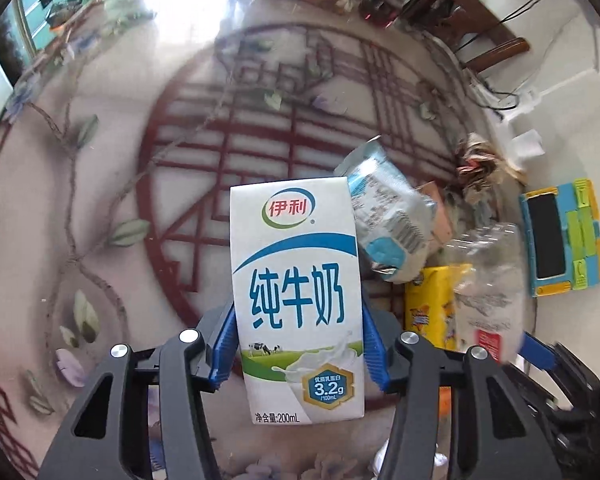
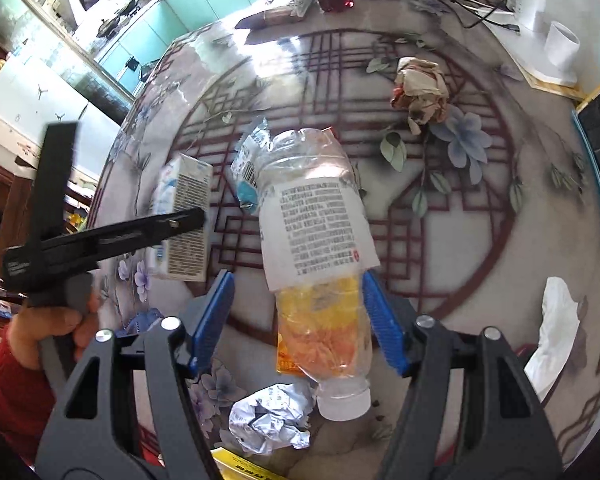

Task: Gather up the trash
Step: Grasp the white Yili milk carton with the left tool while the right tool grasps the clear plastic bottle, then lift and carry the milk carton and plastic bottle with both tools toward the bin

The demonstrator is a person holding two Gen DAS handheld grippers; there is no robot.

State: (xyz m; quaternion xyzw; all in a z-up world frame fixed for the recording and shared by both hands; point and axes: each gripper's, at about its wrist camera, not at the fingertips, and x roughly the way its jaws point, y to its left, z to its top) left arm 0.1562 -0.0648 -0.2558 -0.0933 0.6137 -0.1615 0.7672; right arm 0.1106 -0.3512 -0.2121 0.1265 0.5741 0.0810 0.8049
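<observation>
Left wrist: my left gripper (image 1: pixel 298 340) pads clamp the milk carton (image 1: pixel 296 300); right gripper (image 2: pixel 300 320) straddles the bottle (image 2: pixel 320 248) beside it, grip unclear. Next: bin both.

milk carton (image 1: pixel 298 296) reads 伊利, 纯牛奶, 3.2g, 200mL

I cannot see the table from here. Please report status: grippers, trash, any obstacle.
Left gripper shut on milk carton. Right gripper: plastic bottle between fingers, grip unclear. Crumpled foil lies beside the bottle's cap.
</observation>
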